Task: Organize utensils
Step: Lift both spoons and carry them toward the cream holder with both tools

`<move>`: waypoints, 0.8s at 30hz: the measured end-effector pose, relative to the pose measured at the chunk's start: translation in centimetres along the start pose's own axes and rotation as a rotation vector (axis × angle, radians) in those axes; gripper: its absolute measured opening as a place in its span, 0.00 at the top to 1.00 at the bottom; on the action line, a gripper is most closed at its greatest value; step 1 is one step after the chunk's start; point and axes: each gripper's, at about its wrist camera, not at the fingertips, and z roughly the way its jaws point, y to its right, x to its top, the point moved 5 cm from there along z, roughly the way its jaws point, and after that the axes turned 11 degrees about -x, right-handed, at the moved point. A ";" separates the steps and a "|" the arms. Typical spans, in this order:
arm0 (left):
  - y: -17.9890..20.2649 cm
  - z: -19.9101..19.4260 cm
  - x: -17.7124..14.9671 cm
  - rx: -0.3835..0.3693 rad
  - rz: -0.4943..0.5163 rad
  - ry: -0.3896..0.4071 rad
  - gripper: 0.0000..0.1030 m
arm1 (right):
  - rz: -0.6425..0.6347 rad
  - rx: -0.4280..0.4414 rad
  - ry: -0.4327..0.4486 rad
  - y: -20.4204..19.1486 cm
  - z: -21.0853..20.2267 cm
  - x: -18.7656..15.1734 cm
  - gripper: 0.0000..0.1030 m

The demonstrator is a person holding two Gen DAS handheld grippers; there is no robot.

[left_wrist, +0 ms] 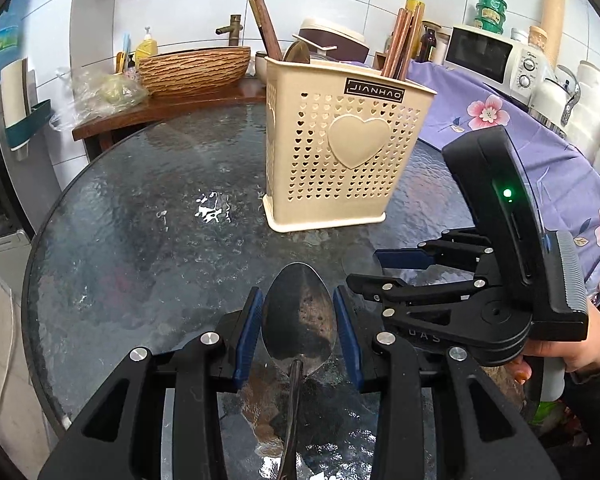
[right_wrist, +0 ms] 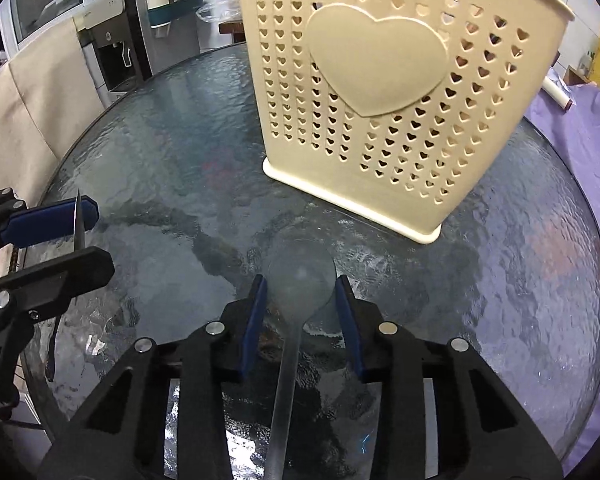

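Note:
My left gripper (left_wrist: 298, 293) is shut on a metal spoon (left_wrist: 300, 320), its blue pads pressing both sides of the bowl while the handle runs back under the camera. My right gripper (right_wrist: 301, 280) is shut on a clear plastic spoon (right_wrist: 288, 360) the same way, low over the glass table (right_wrist: 160, 140). A cream utensil holder (left_wrist: 340, 152) with a heart on its wall stands just beyond both grippers, holding chopsticks (left_wrist: 400, 40) and dark wooden handles (left_wrist: 266, 24). In the right wrist view the holder (right_wrist: 380, 80) fills the upper middle, and the left gripper (right_wrist: 100, 240) shows at the left edge with the metal spoon (right_wrist: 77, 220) edge-on.
A hand (left_wrist: 568, 348) holds the right gripper (left_wrist: 366, 268) at the right. Behind the round table are a wooden basin (left_wrist: 196, 68), a microwave (left_wrist: 488, 56) and a purple floral cloth (left_wrist: 540, 152). A water dispenser (right_wrist: 116, 52) stands beyond the table's far left edge.

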 end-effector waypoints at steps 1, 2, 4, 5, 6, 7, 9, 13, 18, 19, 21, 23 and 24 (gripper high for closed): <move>0.0 -0.1 0.0 0.000 0.000 0.002 0.66 | -0.002 0.000 0.000 -0.1 0.1 0.2 0.65; -0.1 -0.1 0.0 0.000 0.000 0.003 0.66 | -0.003 -0.002 0.000 -0.2 0.1 0.2 0.65; -0.1 -0.2 0.0 0.001 -0.005 0.007 0.66 | -0.005 -0.004 0.002 -0.4 0.1 0.3 0.65; -0.2 -0.2 0.1 0.002 -0.007 0.008 0.66 | -0.001 -0.003 0.002 -0.5 0.2 0.3 0.65; -0.3 -0.2 0.1 0.003 -0.008 0.009 0.66 | 0.007 0.001 0.002 -0.5 0.2 0.3 0.66; -0.3 -0.3 0.2 0.004 -0.008 0.010 0.66 | 0.014 0.006 0.004 -0.2 0.1 0.1 0.66; -0.2 -0.3 0.3 0.005 -0.008 0.015 0.66 | 0.028 0.023 0.015 0.0 0.0 0.1 0.66; 0.0 -0.5 0.4 0.005 -0.007 0.024 0.66 | 0.057 0.040 0.049 1.2 -1.4 0.0 0.66; 0.4 -1.0 0.9 0.001 0.001 0.036 0.66 | 0.099 0.078 0.094 2.7 -3.5 0.3 0.66; 0.5 -1.1 1.0 -0.001 0.002 0.039 0.66 | 0.112 0.087 0.101 3.0 -3.9 0.3 0.66; 0.8 -1.4 1.4 -0.006 0.009 0.050 0.66 | 0.137 0.110 0.113 3.6 -4.7 0.4 0.66; 1.1 -1.6 1.7 -0.010 0.015 0.055 0.66 | 0.160 0.141 0.122 4.3 -5.7 0.4 0.70; 1.3 -1.6 1.8 -0.012 0.018 0.057 0.66 | 0.170 0.153 0.129 4.7 -6.1 0.4 0.85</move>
